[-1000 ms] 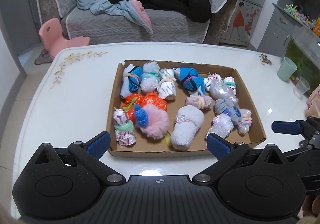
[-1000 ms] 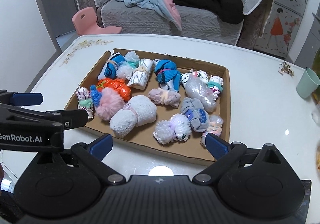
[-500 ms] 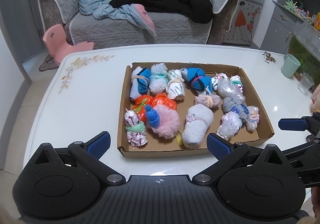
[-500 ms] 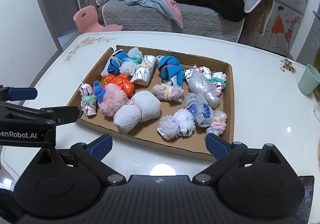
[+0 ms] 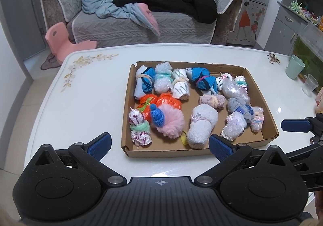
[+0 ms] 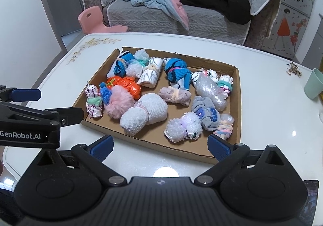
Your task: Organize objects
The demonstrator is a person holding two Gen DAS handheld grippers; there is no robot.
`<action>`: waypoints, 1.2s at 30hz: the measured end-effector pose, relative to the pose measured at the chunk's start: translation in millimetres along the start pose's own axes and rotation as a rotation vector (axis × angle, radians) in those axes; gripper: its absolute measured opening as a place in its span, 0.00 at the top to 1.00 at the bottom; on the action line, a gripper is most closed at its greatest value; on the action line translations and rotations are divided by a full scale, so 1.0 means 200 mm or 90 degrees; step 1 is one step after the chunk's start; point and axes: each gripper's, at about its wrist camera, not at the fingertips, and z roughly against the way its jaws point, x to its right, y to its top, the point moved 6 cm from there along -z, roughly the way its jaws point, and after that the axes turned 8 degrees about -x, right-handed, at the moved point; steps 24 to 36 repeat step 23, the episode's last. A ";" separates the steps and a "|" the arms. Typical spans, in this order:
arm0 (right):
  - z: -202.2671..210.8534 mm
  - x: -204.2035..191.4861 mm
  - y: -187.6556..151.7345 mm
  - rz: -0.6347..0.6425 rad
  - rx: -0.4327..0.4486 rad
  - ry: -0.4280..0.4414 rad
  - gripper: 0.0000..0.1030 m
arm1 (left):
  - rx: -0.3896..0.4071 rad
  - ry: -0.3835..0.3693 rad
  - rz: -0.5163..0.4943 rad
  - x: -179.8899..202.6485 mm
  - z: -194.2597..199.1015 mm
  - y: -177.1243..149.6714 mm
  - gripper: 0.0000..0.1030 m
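Left wrist view: both tongs, left tongs (image 5: pixel 159 146) and right tongs (image 6: pixel 160 148), are held wide, empty, at the table's (image 5: pixel 90 105) near edge; a bundle in the box (image 5: pixel 165 152) is likely to be chosen next.

I have drawn both my grippers back from the shallow brown cardboard tray (image 5: pixel 260 141) of bundled socks: it now sits farther ahead of my left gripper (image 5: pixel 160 144), and more bare white table (image 6: pixel 141 157) shows before my right gripper (image 6: pixel 160 145).
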 end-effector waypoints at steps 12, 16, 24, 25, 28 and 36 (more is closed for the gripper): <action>0.00 -0.03 0.01 0.008 0.005 0.007 0.04 | 0.001 0.000 0.006 -0.01 0.00 0.00 0.00; 0.00 -0.03 0.01 0.008 0.006 0.005 0.04 | 0.003 -0.002 0.007 -0.02 0.00 0.00 0.00; -0.02 -0.04 0.01 0.007 0.004 0.007 0.04 | 0.013 -0.006 -0.002 -0.02 0.00 0.00 0.00; -0.02 -0.04 0.01 0.007 0.004 0.007 0.04 | 0.013 -0.006 -0.002 -0.02 0.00 0.00 0.00; -0.02 -0.04 0.01 0.007 0.004 0.007 0.04 | 0.013 -0.006 -0.002 -0.02 0.00 0.00 0.00; -0.02 -0.04 0.01 0.007 0.004 0.007 0.04 | 0.013 -0.006 -0.002 -0.02 0.00 0.00 0.00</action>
